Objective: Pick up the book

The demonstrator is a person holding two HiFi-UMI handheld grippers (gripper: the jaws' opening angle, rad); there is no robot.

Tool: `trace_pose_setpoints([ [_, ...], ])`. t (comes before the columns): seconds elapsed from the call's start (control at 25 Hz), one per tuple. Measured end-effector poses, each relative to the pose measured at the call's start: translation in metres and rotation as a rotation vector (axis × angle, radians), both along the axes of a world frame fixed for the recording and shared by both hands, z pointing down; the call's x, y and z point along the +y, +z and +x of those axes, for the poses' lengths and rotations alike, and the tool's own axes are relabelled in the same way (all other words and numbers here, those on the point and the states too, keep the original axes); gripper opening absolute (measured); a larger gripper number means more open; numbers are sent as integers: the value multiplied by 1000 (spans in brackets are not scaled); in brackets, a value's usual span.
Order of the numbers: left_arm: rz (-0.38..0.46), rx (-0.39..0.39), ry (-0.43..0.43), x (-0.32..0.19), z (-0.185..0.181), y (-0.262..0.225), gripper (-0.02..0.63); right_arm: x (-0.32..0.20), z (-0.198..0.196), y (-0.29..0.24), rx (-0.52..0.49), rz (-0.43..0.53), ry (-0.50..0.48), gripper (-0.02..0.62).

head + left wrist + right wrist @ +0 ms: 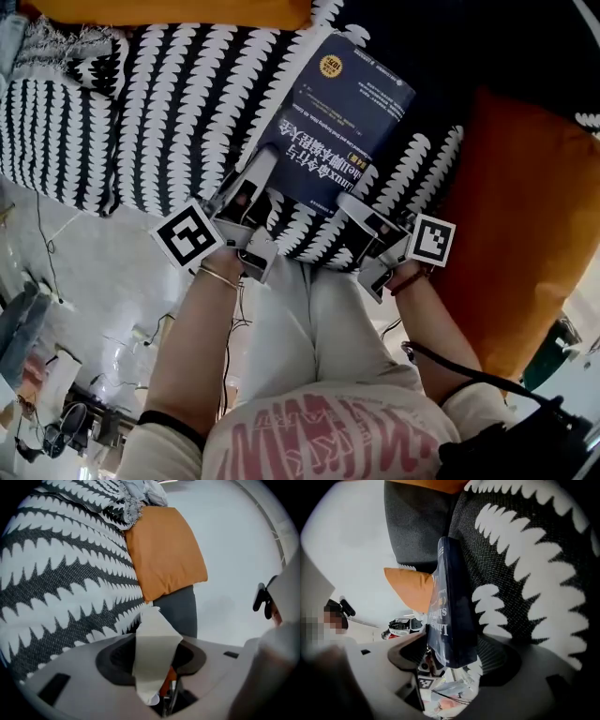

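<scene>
Dark-blue book (342, 117), lying on the black-and-white patterned throw (178, 103) at twelve o'clock from my hands, orange cushion (525, 234) at its three o'clock. My left gripper (255, 178) meets the book's seven o'clock corner, and my right gripper (364, 216) meets the five o'clock corner. The right jaws stand wide, closed on the full thickness of the corner. The left jaws sit narrower on a pale wedge (154, 653), apparently the cream page edge. I judge the volume thick, fairly heavy and glossy-covered, so it may slip or sag. Both near corners, bitten deep across cover and pages, are the safest hold.
</scene>
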State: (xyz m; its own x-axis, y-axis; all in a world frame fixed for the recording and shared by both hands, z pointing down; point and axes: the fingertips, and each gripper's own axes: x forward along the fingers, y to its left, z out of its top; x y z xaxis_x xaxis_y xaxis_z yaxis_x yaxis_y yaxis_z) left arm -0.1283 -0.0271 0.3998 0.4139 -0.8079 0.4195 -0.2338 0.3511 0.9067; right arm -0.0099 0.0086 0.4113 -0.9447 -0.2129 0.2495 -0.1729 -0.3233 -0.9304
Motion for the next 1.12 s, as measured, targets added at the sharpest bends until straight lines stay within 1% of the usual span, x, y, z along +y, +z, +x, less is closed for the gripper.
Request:
trace_pose_setpoints([
  [0.08,-5,22,3,1,5,-2,192,1,5,0,4,-6,23,330],
  [0.2,19,-2,15,-3,3,0,192,4,1,10,-42,8,51,330],
  [0.28,14,-3,16,0,4,-1,192,12,2,11,-55,-3,62,338],
  [0.4,20,35,23,2,7,-3,192,19,4,10,-46,-10,93,376],
  [0.6,88,59,41,-5,-9,-6,192,3,-18,18,-159,-7,194,377],
  [0.72,77,97,38,-5,-10,-10,192,-5,-21,14,-175,-28,228,376],
  [0.88,36,89,26,-5,-14,-14,192,-14,-32,8,-228,-53,218,376],
  [1.0,32,114,26,-6,-4,-20,192,-20,-28,1,-196,-24,189,375],
  [1.12,36,153,17,-7,0,-29,192,-28,-28,-10,-161,-14,174,374],
])
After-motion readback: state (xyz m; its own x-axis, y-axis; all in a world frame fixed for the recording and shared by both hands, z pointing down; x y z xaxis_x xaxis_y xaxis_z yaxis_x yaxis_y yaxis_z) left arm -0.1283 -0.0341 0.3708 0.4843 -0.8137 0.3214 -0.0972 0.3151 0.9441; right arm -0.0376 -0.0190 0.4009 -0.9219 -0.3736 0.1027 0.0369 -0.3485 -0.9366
